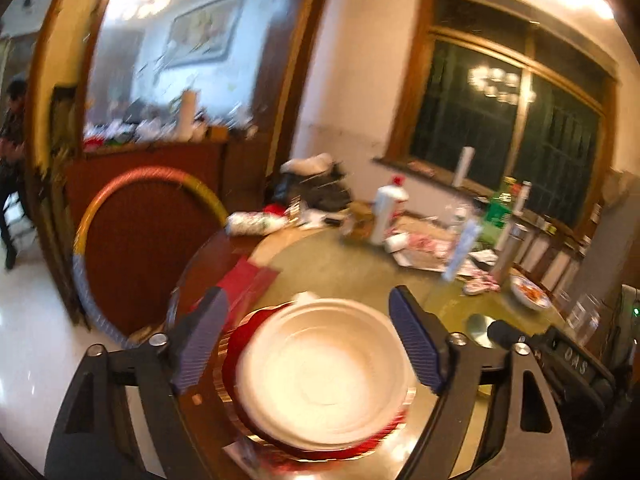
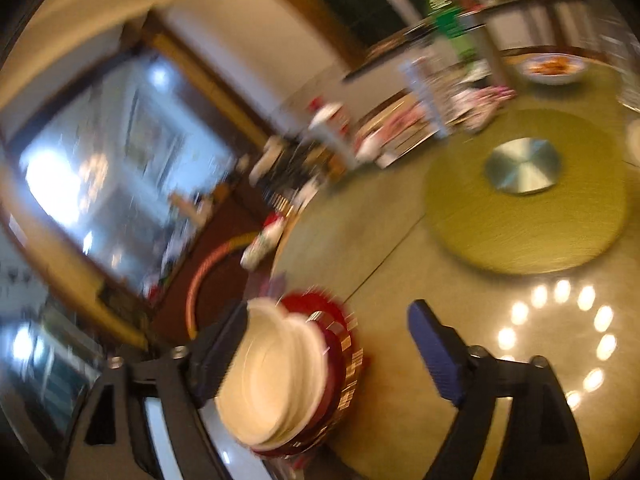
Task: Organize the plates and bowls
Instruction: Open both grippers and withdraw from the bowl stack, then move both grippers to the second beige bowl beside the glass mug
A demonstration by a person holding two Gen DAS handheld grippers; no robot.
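Observation:
A stack of white bowls sits on red plates with shiny gold trim near the table's front edge. My left gripper is open above the stack, fingers wide on either side of the top bowl. In the right wrist view the same white bowls and red plates lie low left. My right gripper is open and empty, its left finger at the bowls' rim. Both views are blurred.
The round table has a green turntable with a metal disc. Bottles, packets and papers crowd the far side, with a plate of food at right. A hoop leans on a cabinet at left.

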